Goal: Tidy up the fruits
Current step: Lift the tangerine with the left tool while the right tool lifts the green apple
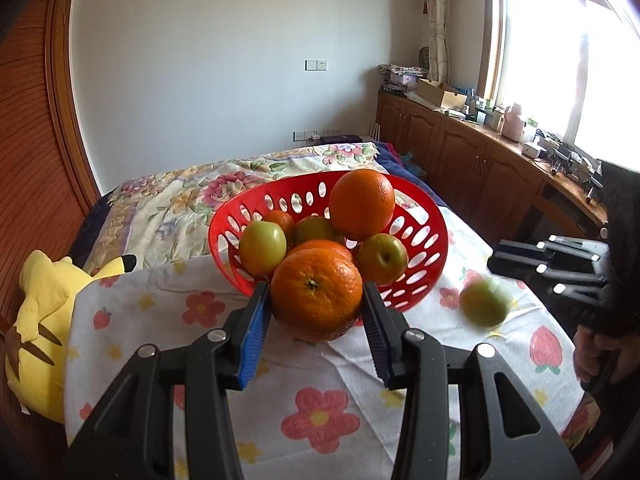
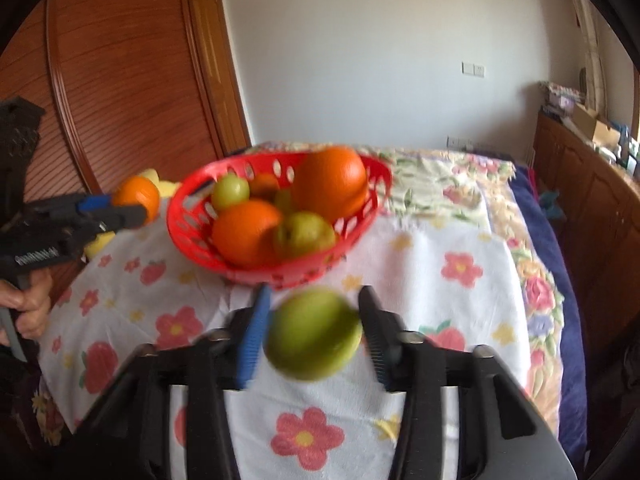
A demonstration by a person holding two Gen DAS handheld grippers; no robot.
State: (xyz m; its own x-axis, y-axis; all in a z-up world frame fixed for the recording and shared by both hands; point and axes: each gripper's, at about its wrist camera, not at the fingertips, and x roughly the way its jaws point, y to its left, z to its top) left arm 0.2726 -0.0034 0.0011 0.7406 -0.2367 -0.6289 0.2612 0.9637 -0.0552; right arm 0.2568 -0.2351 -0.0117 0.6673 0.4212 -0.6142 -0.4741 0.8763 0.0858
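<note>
Gripping an orange (image 1: 316,294) between its pads, the left gripper (image 1: 316,312) holds the fruit just in front of a red basket (image 1: 432,236) on a flower-print cloth (image 1: 320,416) spread over a bed (image 1: 168,200). To the right, the right gripper (image 2: 314,332) is clenched on a green apple (image 2: 312,334), near side of the basket. More oranges and green apples fill the basket. A yellow plush toy (image 1: 44,320) lies at the bed's left edge.

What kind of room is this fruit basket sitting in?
Most likely a bedroom in a home. The red basket sits on a bed with a floral quilt, a yellow plush toy lies beside it, and wooden cabinets run under a curtained window.
</note>
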